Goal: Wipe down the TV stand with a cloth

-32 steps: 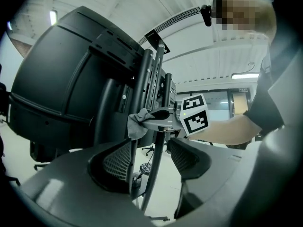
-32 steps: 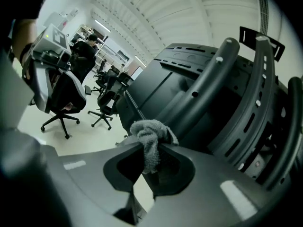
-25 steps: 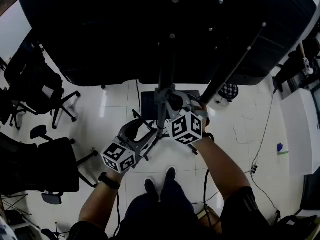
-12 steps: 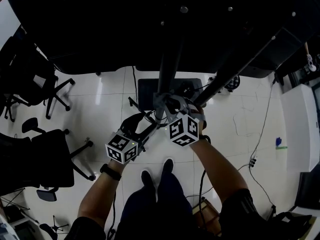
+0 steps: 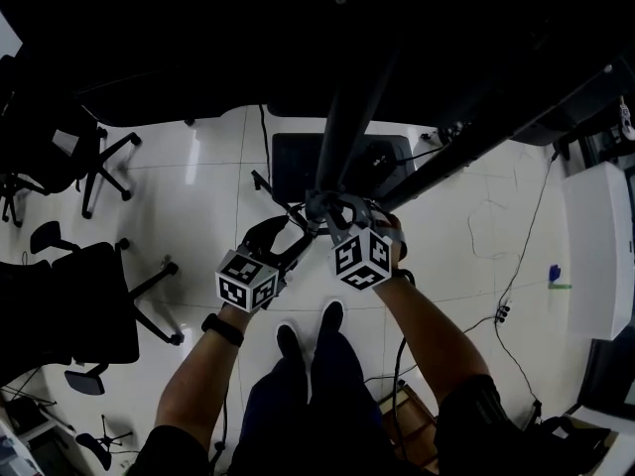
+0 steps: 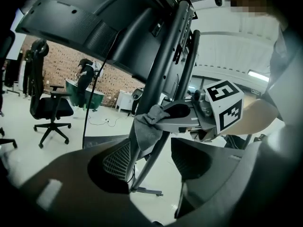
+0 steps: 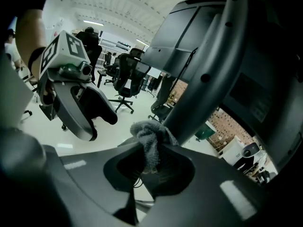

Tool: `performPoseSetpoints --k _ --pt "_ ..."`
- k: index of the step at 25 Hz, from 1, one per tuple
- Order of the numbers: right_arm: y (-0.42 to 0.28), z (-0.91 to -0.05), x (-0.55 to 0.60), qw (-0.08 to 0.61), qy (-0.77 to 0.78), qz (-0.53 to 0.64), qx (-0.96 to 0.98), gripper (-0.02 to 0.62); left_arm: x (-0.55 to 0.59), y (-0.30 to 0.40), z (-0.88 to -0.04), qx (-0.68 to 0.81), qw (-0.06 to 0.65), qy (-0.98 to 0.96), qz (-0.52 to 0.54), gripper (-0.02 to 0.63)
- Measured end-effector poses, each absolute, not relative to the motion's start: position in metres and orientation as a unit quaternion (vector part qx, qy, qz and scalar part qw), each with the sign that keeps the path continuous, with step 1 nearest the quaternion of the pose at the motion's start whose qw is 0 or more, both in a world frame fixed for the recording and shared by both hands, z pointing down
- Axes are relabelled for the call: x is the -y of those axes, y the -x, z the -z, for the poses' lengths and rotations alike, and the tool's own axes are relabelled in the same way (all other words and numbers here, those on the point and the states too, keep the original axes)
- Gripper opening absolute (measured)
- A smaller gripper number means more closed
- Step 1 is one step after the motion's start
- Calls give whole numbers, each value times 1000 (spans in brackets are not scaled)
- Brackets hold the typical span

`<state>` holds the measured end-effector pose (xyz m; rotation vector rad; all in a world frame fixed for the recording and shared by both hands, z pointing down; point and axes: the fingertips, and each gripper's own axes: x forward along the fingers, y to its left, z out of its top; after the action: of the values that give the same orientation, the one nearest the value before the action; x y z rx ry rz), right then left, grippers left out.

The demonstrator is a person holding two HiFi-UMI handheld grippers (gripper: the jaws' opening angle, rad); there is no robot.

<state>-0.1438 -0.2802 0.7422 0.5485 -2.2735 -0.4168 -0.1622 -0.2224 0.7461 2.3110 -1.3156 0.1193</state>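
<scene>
Right gripper view: clamping the right gripper [image 7: 151, 151] fingers [image 7: 208, 174] on the cloth [image 7: 149, 138] at centre, cloth touching the stand [image 7: 208, 74] pole, which is rising straight ahead towards upper right.

Left gripper view: holding the left gripper [image 6: 154, 159] fingers [image 6: 116, 162] apart, gripping nothing. Pole showing through the gap, slanting from top centre to bottom centre, cloth draping on it just beyond.

Head view: meeting at mid-frame on the pole, left gripper just lower left. Judging the stroke as running along the pole's length, right gripper nearer.
</scene>
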Motion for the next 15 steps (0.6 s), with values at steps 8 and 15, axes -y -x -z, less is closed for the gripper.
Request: performPoseSetpoints --k 8,15 --pt "145 -817 277 409 -189 129 884 35 234 160 -806 479 269 -835 -44 290" --pt "149 -875 276 434 -174 110 877 35 240 157 -860 472 290 -830 -63 290"
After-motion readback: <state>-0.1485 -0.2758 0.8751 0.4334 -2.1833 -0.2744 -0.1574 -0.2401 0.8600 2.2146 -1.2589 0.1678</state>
